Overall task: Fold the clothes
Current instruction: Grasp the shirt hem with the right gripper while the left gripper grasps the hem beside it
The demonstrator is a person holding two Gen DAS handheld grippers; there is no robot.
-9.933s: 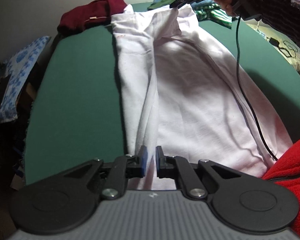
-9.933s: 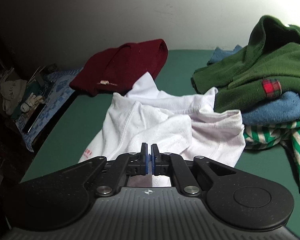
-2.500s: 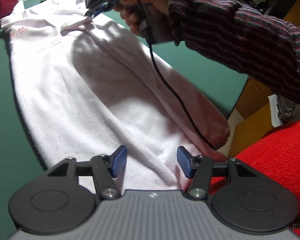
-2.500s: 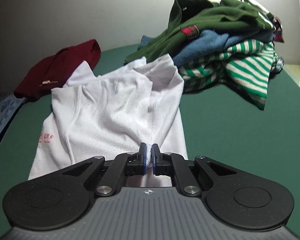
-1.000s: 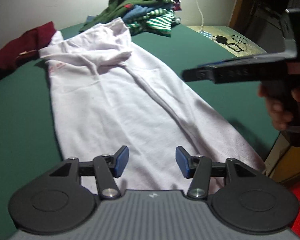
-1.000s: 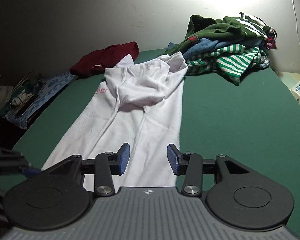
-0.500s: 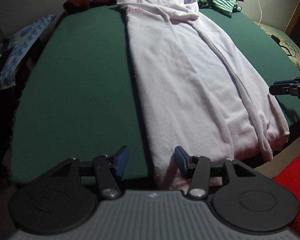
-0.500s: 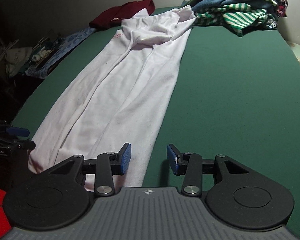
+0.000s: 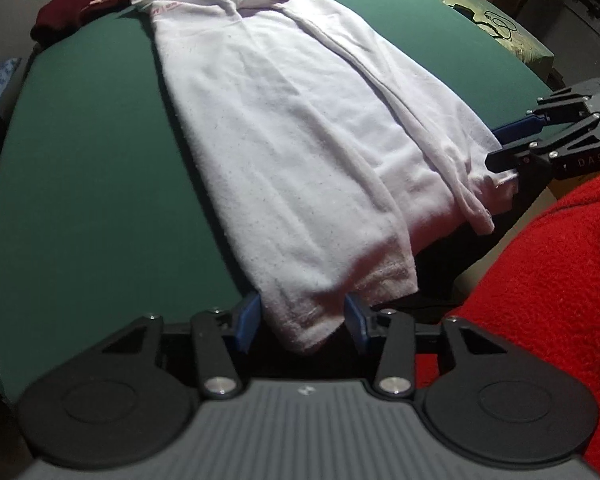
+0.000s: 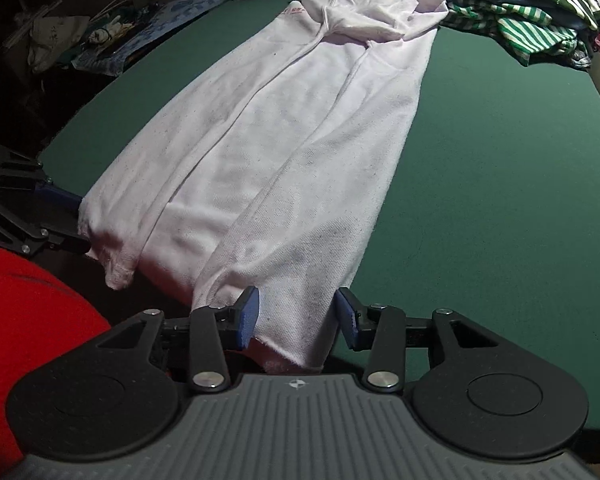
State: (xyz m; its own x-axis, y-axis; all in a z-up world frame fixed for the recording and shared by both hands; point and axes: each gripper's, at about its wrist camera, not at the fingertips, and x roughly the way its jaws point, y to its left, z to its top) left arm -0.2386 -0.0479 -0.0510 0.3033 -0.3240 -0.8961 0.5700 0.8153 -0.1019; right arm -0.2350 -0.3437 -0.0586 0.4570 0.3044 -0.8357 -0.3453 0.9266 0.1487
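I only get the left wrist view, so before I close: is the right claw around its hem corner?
Observer: Yes. The right claw is open, with the white shirt's right hem corner between its pads.
Operator: Is that side bunched?
Observer: No, it lies flat on the green table, with long creases running toward the collar.
Operator: Anything beside the far end?
Observer: A pile of clothes, its green-striped piece right beside the shirt's shoulder.
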